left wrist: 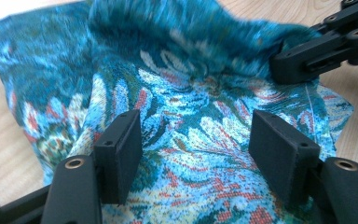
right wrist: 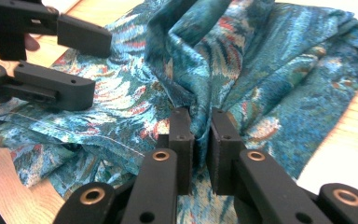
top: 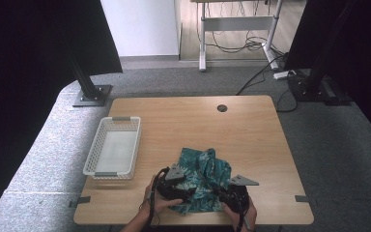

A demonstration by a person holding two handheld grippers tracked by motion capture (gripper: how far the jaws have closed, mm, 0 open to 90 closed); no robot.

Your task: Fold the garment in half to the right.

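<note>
My right tongs (right wrist: 200, 140) pinched a ridge of the crumpled teal floral-print cloth (top: 200, 178) at the near counter edge; left tongs (left wrist: 196, 144) stood wide over it, gripping nothing. A one-sided hold risked dragging the fabric into a bunch. Beyond: pale wooden counter (top: 251, 130), white plastic mesh basket (top: 112, 153) left, grey carpet (top: 338, 145), cables.

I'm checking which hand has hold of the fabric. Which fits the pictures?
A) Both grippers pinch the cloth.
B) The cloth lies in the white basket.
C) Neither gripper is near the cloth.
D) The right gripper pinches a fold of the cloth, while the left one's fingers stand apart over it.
D: in the right gripper view the right gripper squeezes a fold of the teal cloth, while the left gripper's fingers stand wide apart above it.
</note>
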